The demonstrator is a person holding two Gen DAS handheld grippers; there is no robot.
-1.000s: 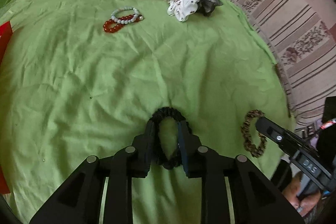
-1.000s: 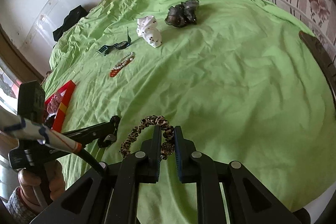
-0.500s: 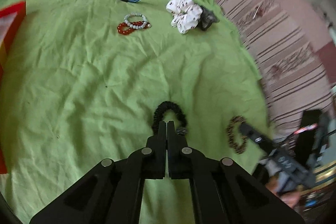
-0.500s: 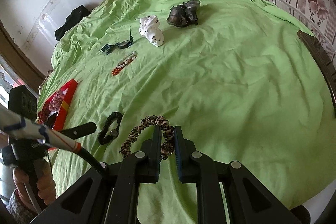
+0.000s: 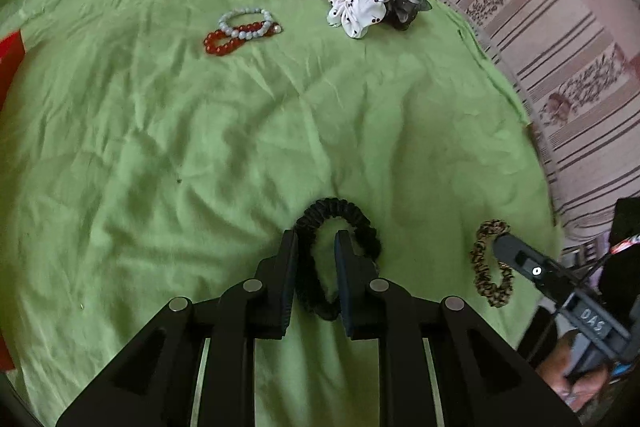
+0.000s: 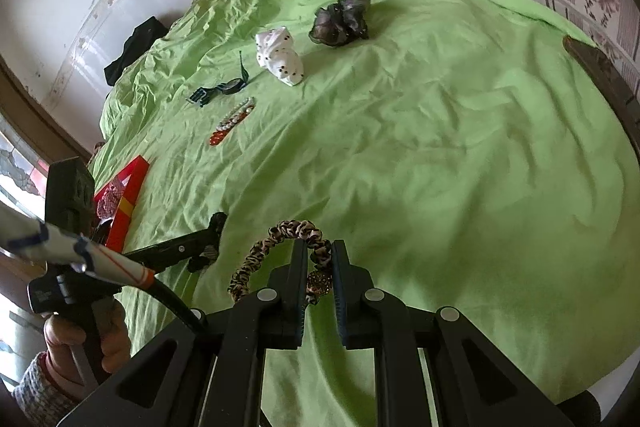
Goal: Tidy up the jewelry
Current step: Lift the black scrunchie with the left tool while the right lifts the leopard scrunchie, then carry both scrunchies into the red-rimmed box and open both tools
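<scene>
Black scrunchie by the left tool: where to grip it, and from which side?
Grip the black scrunchie across one side of its thin ruffled band, coming from above. It lies flat as an open loop on the green sheet, so one finger goes inside the ring and one outside. The left tool already straddles the left strand that way, jaws opening, pads not pressing.

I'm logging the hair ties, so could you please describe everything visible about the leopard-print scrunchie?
The leopard-print scrunchie is a thin ring of gathered tan-and-black fabric, seemingly satin, with a small beaded ball on one side. It lies near the close edge of the green sheet. The right gripper is shut on its band beside the ball; nothing else touches it.
</scene>
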